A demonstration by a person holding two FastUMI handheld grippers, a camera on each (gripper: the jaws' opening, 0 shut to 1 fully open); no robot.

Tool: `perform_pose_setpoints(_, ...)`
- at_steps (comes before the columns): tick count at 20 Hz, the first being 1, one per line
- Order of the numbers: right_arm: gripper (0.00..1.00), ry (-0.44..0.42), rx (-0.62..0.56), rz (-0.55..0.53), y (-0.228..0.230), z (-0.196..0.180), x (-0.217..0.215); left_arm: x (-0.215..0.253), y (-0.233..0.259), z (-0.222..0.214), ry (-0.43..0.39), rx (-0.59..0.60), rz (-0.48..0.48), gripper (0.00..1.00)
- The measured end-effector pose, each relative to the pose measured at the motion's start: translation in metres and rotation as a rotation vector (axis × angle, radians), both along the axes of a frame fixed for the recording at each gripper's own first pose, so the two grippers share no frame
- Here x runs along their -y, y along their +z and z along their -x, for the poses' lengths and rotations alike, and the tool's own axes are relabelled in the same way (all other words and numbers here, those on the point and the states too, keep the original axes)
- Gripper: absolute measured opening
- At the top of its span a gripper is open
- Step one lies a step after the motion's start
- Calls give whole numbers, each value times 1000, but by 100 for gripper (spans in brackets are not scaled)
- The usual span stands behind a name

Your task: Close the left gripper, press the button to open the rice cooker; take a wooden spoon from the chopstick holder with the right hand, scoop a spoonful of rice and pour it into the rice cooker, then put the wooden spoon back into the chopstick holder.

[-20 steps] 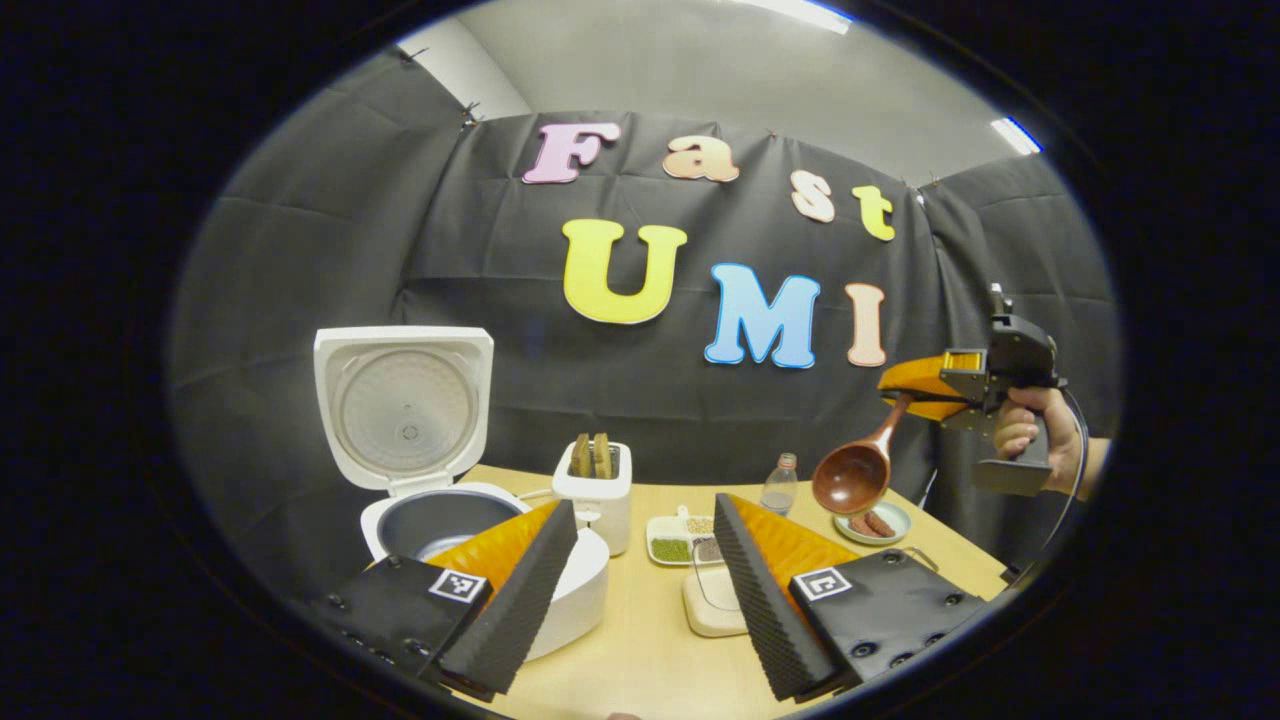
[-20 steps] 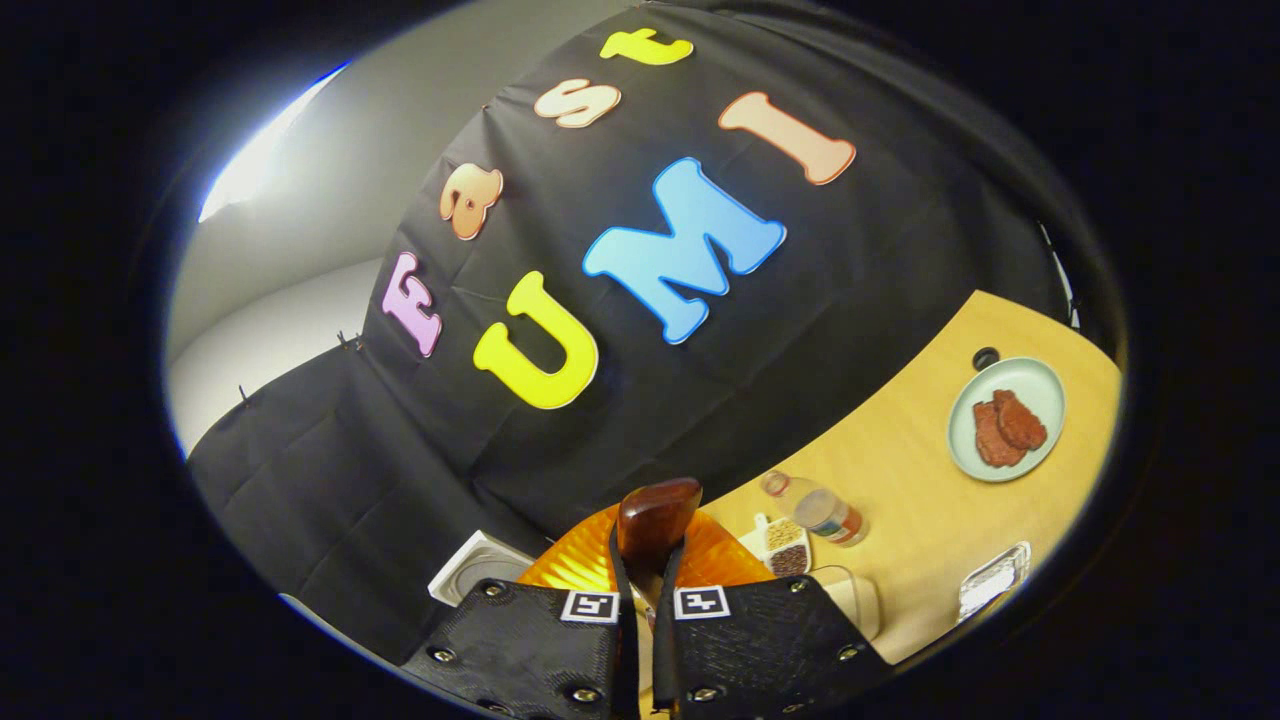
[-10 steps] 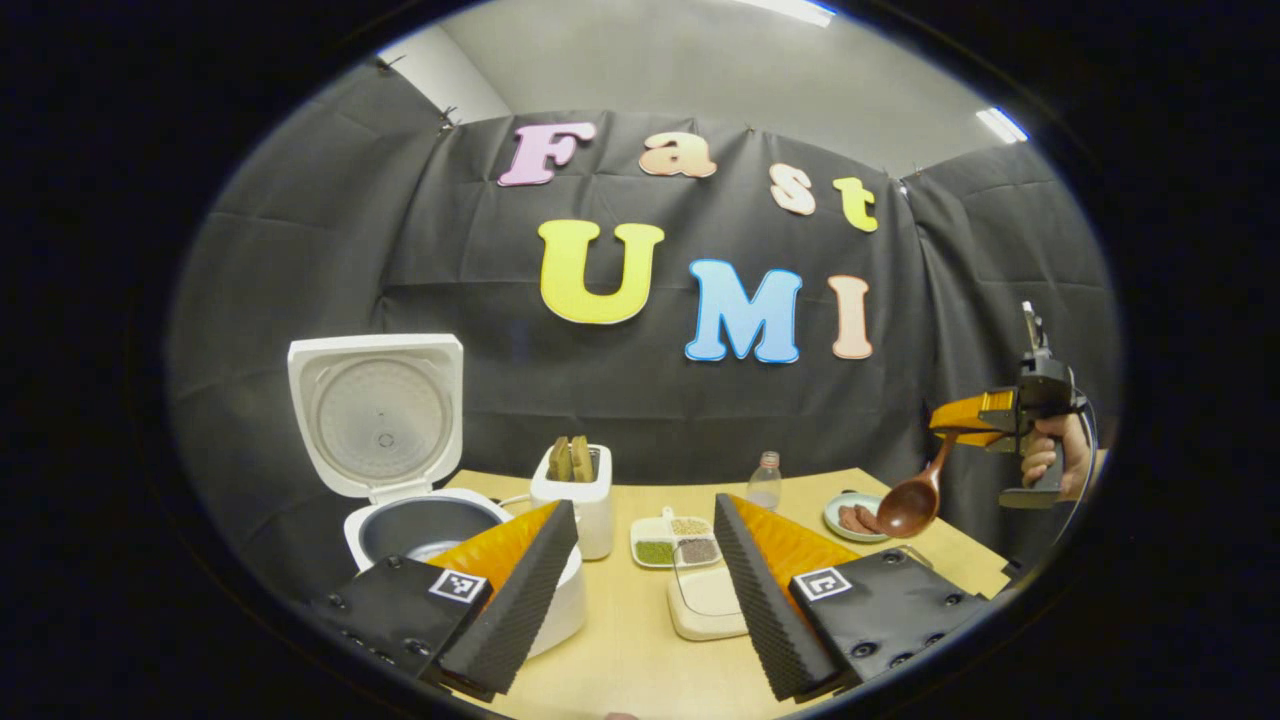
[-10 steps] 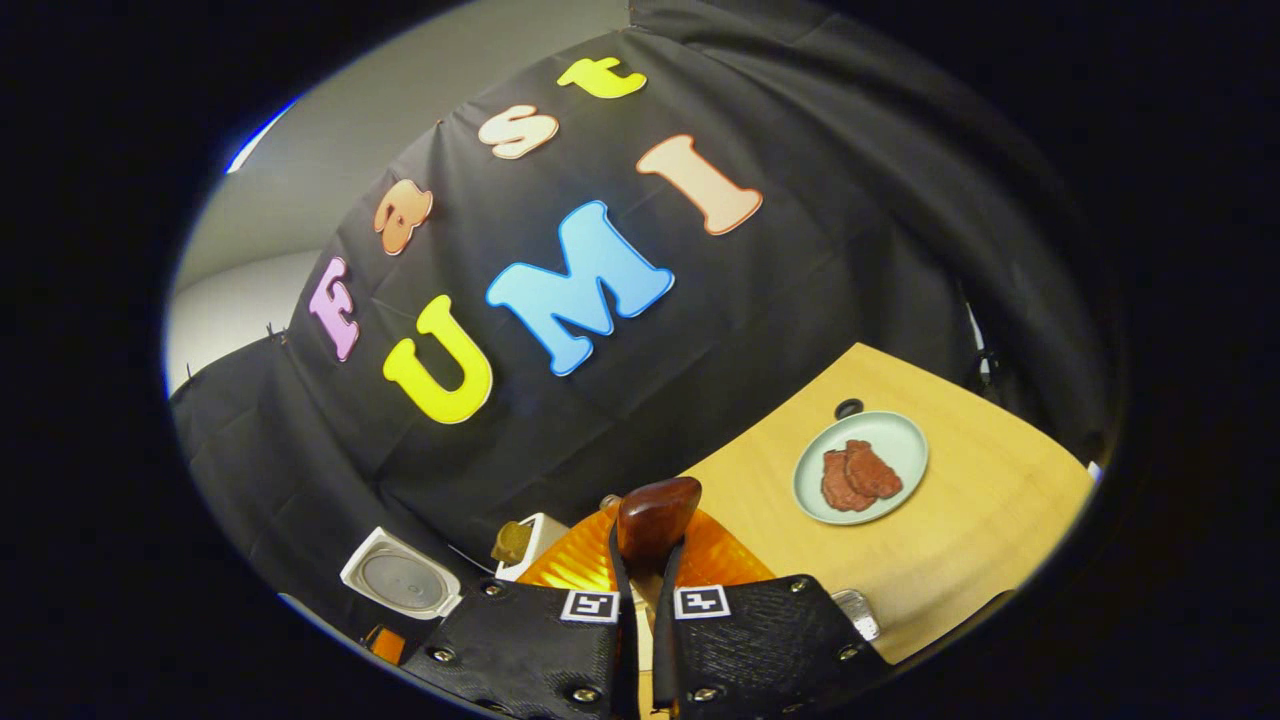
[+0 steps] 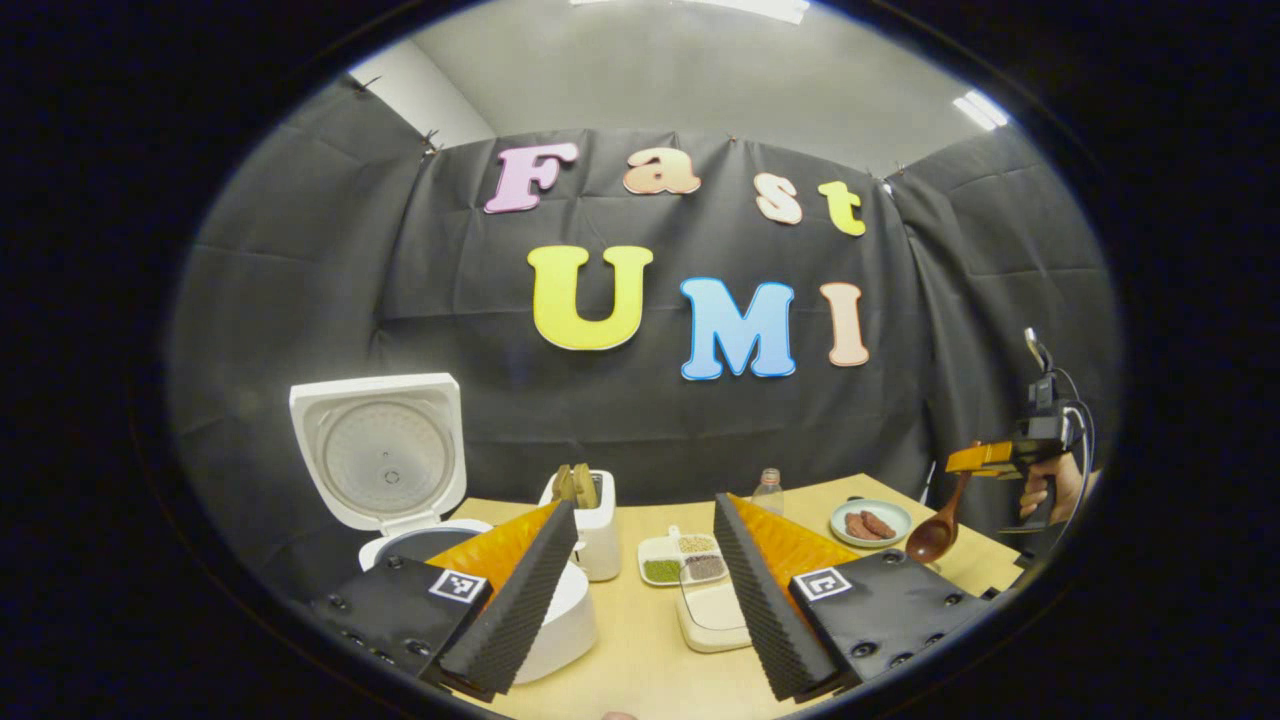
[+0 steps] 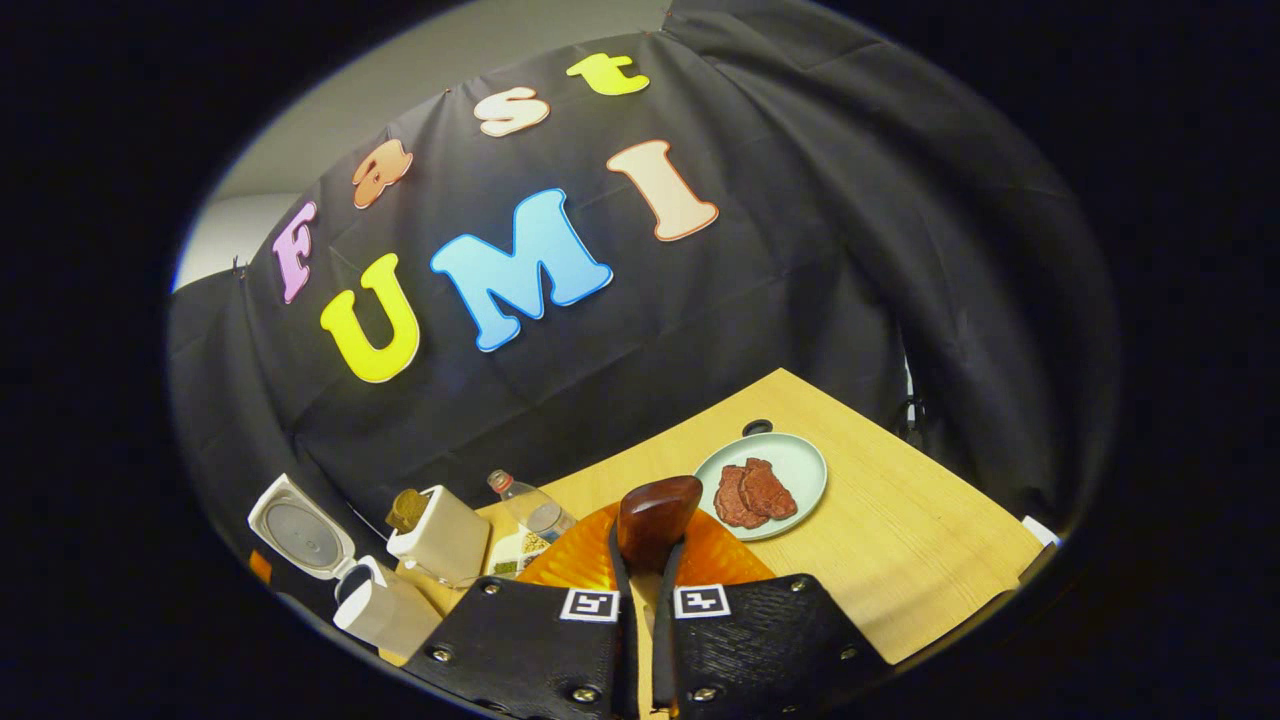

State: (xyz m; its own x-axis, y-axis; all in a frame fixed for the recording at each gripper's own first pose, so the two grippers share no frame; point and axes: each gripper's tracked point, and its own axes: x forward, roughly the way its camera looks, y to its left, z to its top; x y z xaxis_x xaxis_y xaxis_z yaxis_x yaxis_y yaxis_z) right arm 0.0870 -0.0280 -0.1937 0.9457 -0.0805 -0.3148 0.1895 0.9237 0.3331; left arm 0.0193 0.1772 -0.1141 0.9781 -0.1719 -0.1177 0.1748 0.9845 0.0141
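Done: rice cooker (image 5: 400, 500) at lower left of the left gripper view stands with its lid up; wooden spoon (image 5: 935, 535) is out of its holder
Left: scooping, pouring, returning the spoon; whether the bowl carries rice I cannot tell
Right gripper (image 5: 975, 458): far right of the left gripper view, held level by a hand (image 5: 1045, 490), fingers clamped on the spoon handle, bowl hanging down above the table (image 5: 640, 660)
Left gripper (image 5: 640, 590): bottom centre, fingers spread wide, empty
Chopstick holder: cannot pick it out
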Motion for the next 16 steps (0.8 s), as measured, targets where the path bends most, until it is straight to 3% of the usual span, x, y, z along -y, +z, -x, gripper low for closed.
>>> perform_pose_setpoints(5,6,5,-99,75,-57,-9,-3,-14,2,7,27,-7,-10,96)
perform_pose_setpoints(10,6,-3,-128,92,-87,-17,-10,-20,3,14,39,-21,-23,96)
perform_pose_setpoints(14,6,-2,-108,126,-87,-12,-9,-9,8,12,17,-16,-33,96)
perform_pose_setpoints(15,10,10,-111,143,-91,-9,-9,-5,8,12,8,-14,-35,96)
perform_pose_setpoints(16,21,9,-116,161,-85,2,-4,1,8,10,-4,-12,-29,96)
